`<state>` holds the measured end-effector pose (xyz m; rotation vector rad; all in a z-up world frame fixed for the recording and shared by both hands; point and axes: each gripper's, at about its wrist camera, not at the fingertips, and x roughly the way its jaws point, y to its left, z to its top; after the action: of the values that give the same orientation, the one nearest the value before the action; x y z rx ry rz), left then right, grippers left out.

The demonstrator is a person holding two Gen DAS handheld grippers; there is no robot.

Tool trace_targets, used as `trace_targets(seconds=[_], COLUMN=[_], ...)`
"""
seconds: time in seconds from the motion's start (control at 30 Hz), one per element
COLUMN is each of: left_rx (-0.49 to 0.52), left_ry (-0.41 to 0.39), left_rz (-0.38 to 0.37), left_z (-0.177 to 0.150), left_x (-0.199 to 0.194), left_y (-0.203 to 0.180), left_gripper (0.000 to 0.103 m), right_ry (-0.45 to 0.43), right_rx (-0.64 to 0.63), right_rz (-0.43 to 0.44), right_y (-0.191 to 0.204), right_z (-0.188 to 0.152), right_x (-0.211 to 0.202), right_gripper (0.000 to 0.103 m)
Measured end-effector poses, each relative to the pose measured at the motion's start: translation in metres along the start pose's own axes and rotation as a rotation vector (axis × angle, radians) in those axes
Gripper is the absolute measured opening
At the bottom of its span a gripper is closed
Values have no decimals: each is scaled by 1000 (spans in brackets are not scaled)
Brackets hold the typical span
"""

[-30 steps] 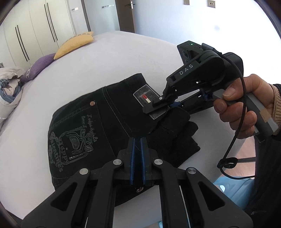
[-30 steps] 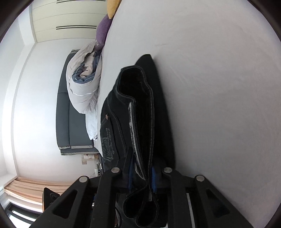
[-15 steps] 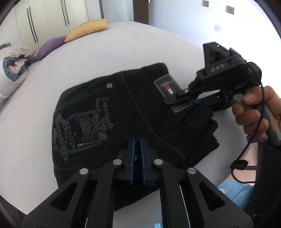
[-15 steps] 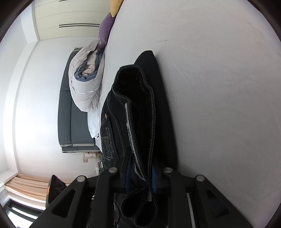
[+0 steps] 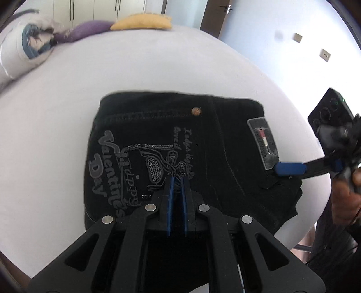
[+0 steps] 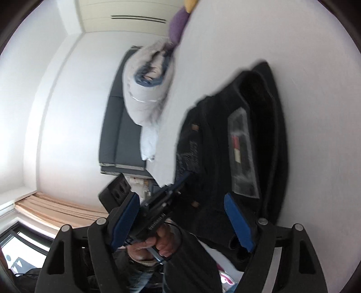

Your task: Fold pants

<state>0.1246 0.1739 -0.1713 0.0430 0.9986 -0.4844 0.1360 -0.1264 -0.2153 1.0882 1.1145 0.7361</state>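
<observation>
bed (image 5: 158, 74): white sheet, rolled duvet (image 5: 20, 51) plus a purple pillow (image 5: 90, 28) and a yellow pillow (image 5: 142, 21) way off at the far end, well apart from the action.

pants (image 5: 203, 146): black jeans, folded into a compact stack near the bed's front edge. Pocket side up with the "Happy Valentines Day" print (image 5: 112, 171), a copper rivet (image 5: 195, 111) and a grey label patch (image 5: 262, 142) over on the right.

left gripper (image 5: 177, 180): fingers pinched fully together, nothing between them. The tips sit right over the print. Can't tell from here if they press the cloth or just hover.

right gripper (image 5: 290, 169): jaws are opening, and in its own view the blue pads (image 6: 237, 223) stand wide apart with the waistband end of the stack only lying between them, not squeezed. From the left camera one blue finger touches the lower end of the label patch.

step in hand: looks like letting go after the last fold, so pretty much done.

how to do it well: probably back the right gripper straight out without snagging the patch or top layer, while the closed left tips pin the stack so it doesn't spring open. Then pat the right edge flat, since it looks a bit lumpy.
</observation>
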Motion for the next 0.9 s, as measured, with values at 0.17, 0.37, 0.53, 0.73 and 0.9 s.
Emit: trace_targets(seconds=[0.17,0.37,0.53,0.73,0.9], left_rx=[-30,-50,-116,-123,-136], left_ry=[-11,-84,59,-7,-42], left_rz=[-29,-27,-73,-83,5], left_z=[2,54,64,56,50], left_x=[-14,-25,40,10,-18], left_y=[9,30,55,57,84], left_gripper=[6,6,6,6,7], right_ry=[-14,-90,-50,-130,-154], right_rx=[32,-82,-25,-57,-74], right_rz=[-56,43,-68,-30,-131], right_y=[-20,24,-5,8,6], right_z=[-5,26,62,45,24], right_x=[-19,-30,10,-23,-61], right_gripper=[28,63,59,78,85])
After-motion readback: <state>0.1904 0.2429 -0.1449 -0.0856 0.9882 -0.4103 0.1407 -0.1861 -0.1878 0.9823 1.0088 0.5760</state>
